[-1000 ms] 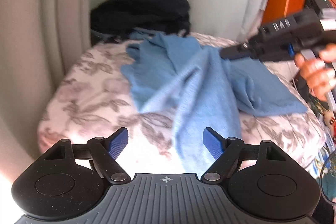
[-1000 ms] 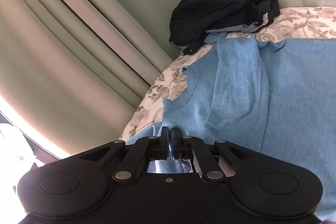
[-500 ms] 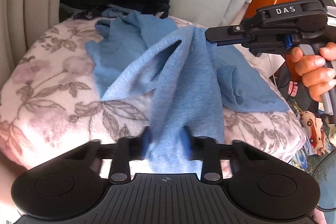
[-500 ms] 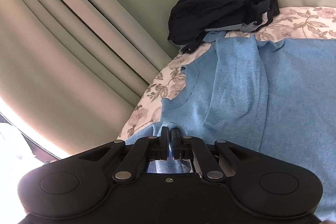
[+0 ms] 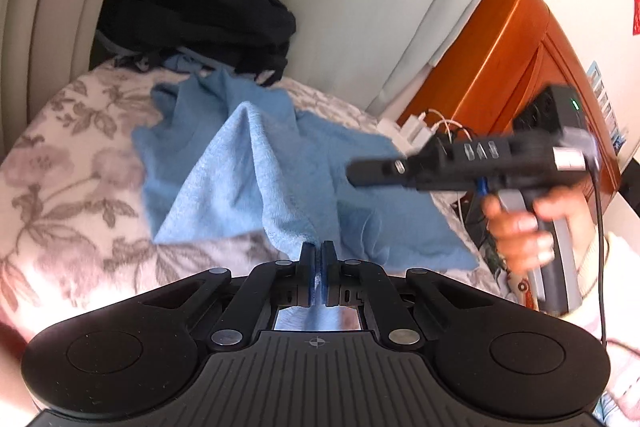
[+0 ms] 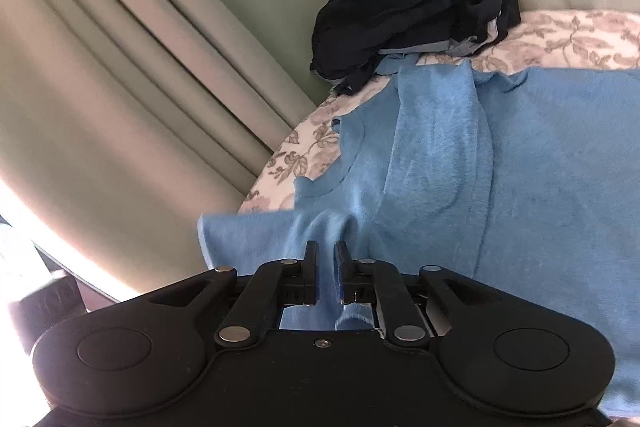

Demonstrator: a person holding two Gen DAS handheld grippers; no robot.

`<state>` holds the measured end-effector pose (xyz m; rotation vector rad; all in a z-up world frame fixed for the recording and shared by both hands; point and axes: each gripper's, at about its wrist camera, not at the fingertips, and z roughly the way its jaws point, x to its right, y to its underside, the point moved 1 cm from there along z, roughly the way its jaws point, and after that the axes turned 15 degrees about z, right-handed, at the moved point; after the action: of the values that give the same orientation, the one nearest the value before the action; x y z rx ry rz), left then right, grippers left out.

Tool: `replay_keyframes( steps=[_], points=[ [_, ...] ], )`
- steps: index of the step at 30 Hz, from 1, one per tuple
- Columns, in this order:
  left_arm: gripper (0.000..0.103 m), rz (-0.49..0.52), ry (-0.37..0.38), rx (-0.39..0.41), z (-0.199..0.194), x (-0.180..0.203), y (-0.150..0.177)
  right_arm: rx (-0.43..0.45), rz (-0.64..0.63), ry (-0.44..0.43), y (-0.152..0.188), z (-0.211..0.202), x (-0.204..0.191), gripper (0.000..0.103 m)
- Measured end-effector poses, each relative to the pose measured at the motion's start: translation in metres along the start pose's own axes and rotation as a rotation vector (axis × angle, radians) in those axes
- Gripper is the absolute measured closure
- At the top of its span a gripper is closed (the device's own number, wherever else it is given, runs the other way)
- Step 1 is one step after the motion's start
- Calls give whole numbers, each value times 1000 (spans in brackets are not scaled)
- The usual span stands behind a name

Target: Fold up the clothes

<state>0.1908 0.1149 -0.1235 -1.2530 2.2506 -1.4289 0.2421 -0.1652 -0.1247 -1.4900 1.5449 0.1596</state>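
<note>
Left wrist view: soft light-blue knit shirt (image 5: 256, 163) is pinched by the clenched left claw (image 5: 318, 259); right claw (image 6: 326, 259) is parted slightly around a fold.

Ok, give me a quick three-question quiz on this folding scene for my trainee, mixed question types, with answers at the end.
1. True or false: the left gripper is shut on the blue shirt.
2. What lies at the far end of the floral bedcover, beyond the shirt? A) dark clothes pile B) white towel C) red cushion
3. Fill in: in its own wrist view, the right gripper has its jaws slightly ____, with blue cloth showing in the gap.

Key: 1 true; 2 A; 3 apart.
</note>
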Motion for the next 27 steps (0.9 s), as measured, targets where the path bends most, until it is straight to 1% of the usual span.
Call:
replay_keyframes(
  steps=[3, 5, 6, 7, 11, 16, 23, 27],
  points=[
    [101, -10, 22, 34, -5, 0, -11, -6, -94, 31, 15, -13, -7, 85],
    [101, -8, 29, 59, -8, 2, -19, -21, -155, 43, 28, -22, -11, 81],
    [101, -7, 28, 69, -9, 3, -23, -32, -182, 42, 34, -25, -13, 77],
    [101, -5, 29, 78, -10, 4, -26, -44, -203, 38, 41, -28, -14, 71],
    [102, 2, 26, 109, -14, 10, -37, -86, -236, 23, 62, -28, -14, 62],
    [102, 12, 19, 129, -17, 16, -46, -119, -205, -21, 73, -22, -13, 43],
    [102, 30, 19, 140, -19, 24, -53, -164, -162, -82, 88, -14, -12, 40],
    [101, 41, 20, 144, -21, 27, -55, -165, -157, -88, 92, -5, -18, 41]
  ],
)
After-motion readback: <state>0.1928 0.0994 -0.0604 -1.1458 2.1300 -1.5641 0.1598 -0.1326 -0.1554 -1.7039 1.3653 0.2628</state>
